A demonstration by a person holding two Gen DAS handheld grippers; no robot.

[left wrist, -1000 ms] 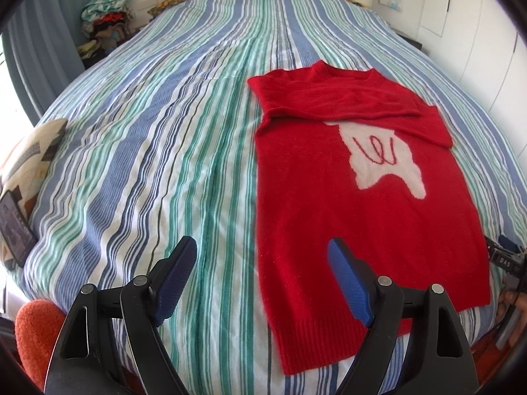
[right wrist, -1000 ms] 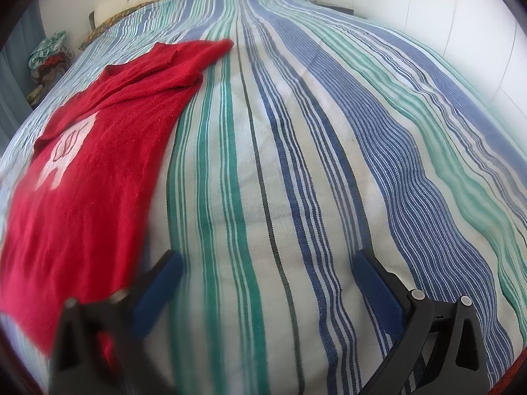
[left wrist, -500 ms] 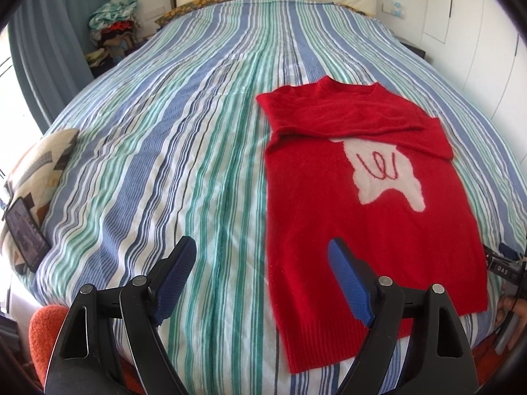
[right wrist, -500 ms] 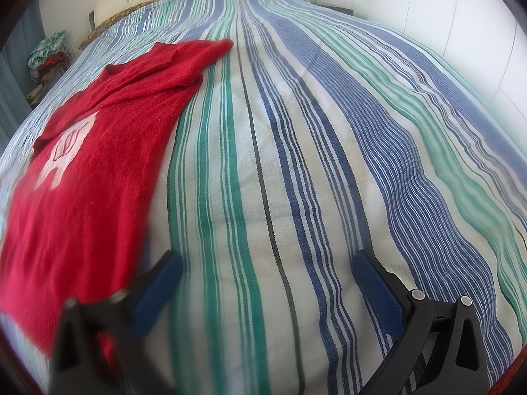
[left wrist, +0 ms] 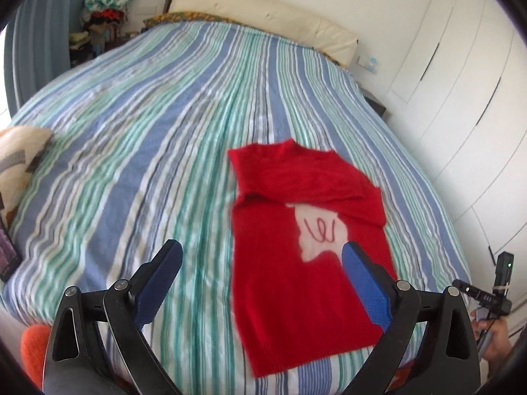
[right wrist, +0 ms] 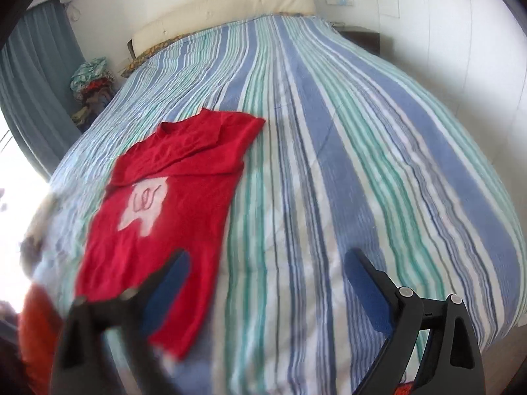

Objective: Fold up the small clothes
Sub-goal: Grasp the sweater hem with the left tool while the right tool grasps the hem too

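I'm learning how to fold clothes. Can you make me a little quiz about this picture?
1. True or false: both sleeves of the red sweater are already folded across its chest.
2. What is the left gripper holding? A) the sweater B) nothing C) a pillow
3. What pattern does the bedspread have?

Key:
1. True. They cross just above the white patch.
2. B. Its jaws have just been opening and nothing is between them; the right gripper is empty too.
3. Stripes, blue, green and white.
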